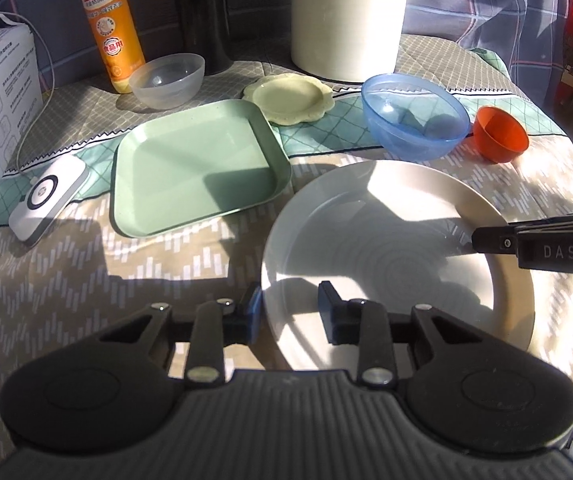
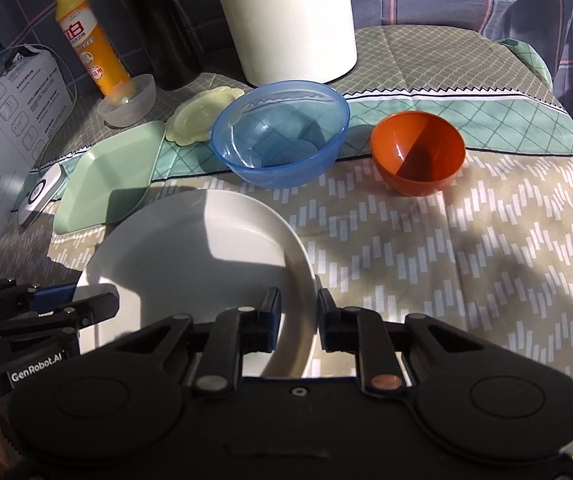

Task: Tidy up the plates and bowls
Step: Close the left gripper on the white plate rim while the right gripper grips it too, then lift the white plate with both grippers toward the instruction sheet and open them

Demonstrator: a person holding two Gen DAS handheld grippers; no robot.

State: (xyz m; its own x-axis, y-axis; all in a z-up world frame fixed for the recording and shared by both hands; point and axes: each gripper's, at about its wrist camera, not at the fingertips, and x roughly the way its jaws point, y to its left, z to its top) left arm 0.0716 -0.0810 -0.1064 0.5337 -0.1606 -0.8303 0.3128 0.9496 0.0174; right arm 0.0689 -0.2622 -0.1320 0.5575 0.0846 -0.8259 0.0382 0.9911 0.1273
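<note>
While level, both grippers (image 1: 288, 314) (image 2: 298, 320) astride white plate (image 1: 366, 216) rim.

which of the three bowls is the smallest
The orange bowl, the only opaque one, beside the larger blue bowl. The clear bowl by the detergent bottle is mid-sized.

- The left gripper (image 1: 289, 314) sits low at the near-left edge of the white plate (image 1: 386, 216), one finger outside the rim, one over the plate's inside, jaws parted with a gap on both sides.
- The right gripper (image 2: 298, 320) straddles the plate's near-right rim, fingers close on either side; whether they pinch it is unclear.
- Both point toward the far side.
</note>
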